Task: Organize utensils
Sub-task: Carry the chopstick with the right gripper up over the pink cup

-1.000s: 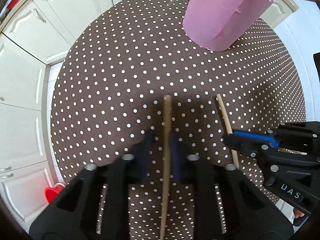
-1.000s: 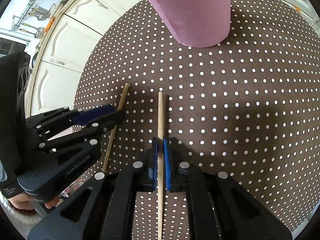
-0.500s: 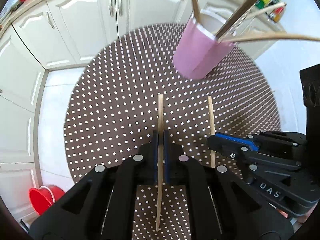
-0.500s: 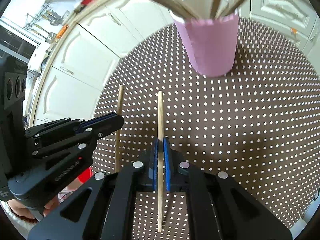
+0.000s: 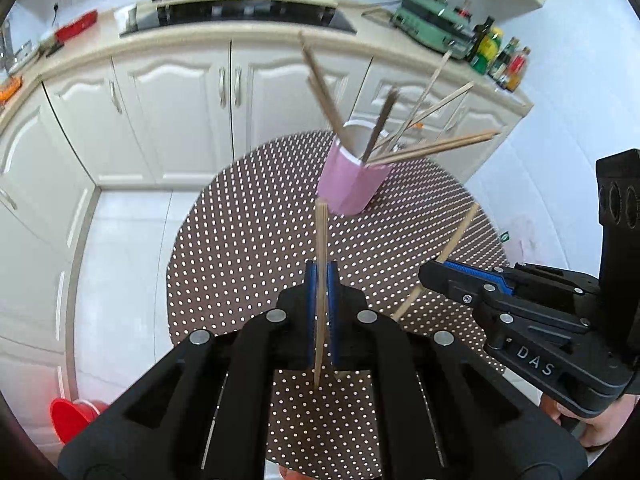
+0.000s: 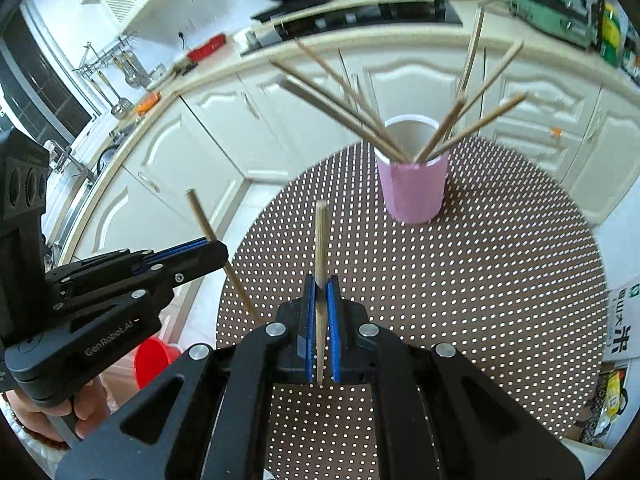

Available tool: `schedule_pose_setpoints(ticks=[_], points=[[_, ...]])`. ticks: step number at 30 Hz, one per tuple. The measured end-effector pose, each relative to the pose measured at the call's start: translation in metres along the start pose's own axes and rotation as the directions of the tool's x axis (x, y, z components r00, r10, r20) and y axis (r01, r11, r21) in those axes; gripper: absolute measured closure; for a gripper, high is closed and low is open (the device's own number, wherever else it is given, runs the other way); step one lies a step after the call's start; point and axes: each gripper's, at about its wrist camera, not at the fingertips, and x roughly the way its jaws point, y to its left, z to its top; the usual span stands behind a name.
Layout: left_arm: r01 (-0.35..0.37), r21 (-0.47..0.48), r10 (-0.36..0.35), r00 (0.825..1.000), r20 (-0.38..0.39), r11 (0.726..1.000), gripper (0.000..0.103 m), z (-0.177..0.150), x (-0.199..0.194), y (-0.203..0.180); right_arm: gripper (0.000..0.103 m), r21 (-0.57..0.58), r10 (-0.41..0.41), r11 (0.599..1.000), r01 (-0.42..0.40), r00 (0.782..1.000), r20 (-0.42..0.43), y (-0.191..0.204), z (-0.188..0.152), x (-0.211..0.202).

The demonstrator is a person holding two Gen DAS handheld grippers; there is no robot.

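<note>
A pink cup (image 5: 354, 188) (image 6: 412, 190) stands on the round brown dotted table (image 5: 248, 248) (image 6: 500, 272), with several wooden chopsticks (image 5: 432, 150) (image 6: 336, 108) fanned out of it. My left gripper (image 5: 321, 276) is shut on one wooden chopstick (image 5: 321, 240), lifted off the table and pointing toward the cup. My right gripper (image 6: 321, 286) is shut on another chopstick (image 6: 321, 236), also in the air. Each gripper shows in the other's view: the right one (image 5: 434, 276) at right with its stick (image 5: 460, 234), the left one (image 6: 218, 256) at left with its stick (image 6: 202, 220).
White kitchen cabinets (image 5: 180, 120) (image 6: 256, 128) curve behind the table, with a hob (image 5: 240, 16) and bottles (image 5: 500, 60) on the counter. A red bucket (image 5: 70, 418) (image 6: 154, 360) sits on the floor at lower left. A person's hand (image 6: 86, 412) holds the left gripper.
Both grippers rose off the table with their chopsticks and tilted up, so the cup looks smaller and farther. The left jaws, slightly apart around the stick at first, closed on it.
</note>
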Motion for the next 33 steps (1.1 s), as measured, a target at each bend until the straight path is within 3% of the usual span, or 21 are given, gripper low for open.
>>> schedule_pose_setpoints(ticks=[7,17,33], points=[[0.015,0.039,-0.018,0.995,0.098,0.999,0.098,-0.003,-0.044,-0.018,0.098,-0.02,-0.024,0.999,0.026,0.996,0.088,0.013,-0.006,-0.03],[0.021,0.1,-0.04,0.979,0.198,0.995,0.098,0.012,-0.082,-0.044,0.098,-0.003,-0.03,0.999,0.032,0.978,0.208,0.006,0.012,-0.072],[0.047,0.095,-0.079,0.928,0.364,0.994,0.098,0.088,-0.124,-0.053,0.098,-0.009,-0.004,1.0,0.008,0.91,0.414,-0.012,0.079,-0.131]])
